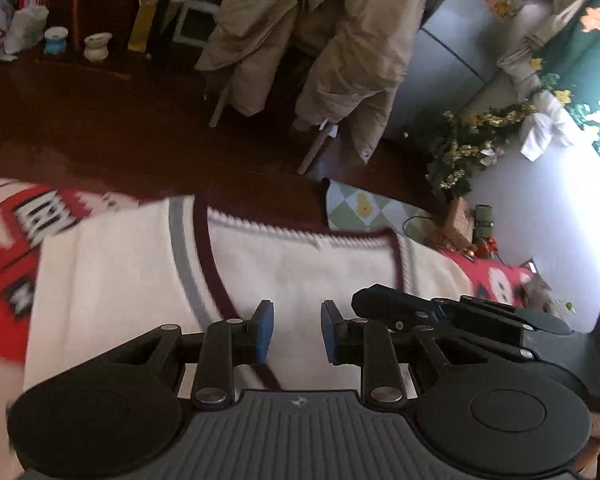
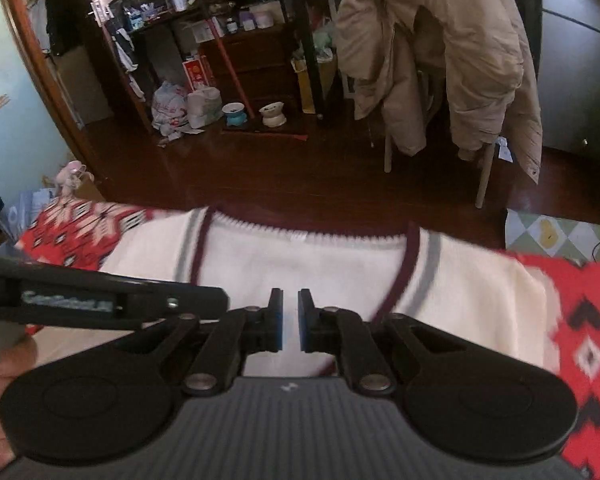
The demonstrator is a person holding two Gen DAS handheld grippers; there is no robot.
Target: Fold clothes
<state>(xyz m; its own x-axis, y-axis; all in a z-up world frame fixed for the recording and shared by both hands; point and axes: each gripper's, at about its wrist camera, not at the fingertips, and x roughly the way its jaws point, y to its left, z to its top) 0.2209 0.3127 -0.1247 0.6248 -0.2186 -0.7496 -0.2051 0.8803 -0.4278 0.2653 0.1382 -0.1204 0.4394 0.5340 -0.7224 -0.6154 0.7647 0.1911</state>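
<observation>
A cream knitted sweater [image 1: 140, 276] with maroon and grey V-neck trim lies flat on a red patterned blanket [image 1: 4, 280]. It also shows in the right wrist view [image 2: 300, 264]. My left gripper [image 1: 297, 332] hovers over the sweater's chest with its blue pads apart and nothing between them. My right gripper [image 2: 291, 322] is over the sweater's middle, its jaws a narrow gap apart and empty. The two grippers are side by side; each shows at the edge of the other's view.
The red blanket [image 2: 588, 320] covers the surface under the sweater. Beyond its far edge is dark wooden floor [image 2: 260, 168], a chair draped with a beige coat [image 2: 452, 52], cluttered shelves [image 2: 228, 32], and pet bowls [image 2: 272, 114].
</observation>
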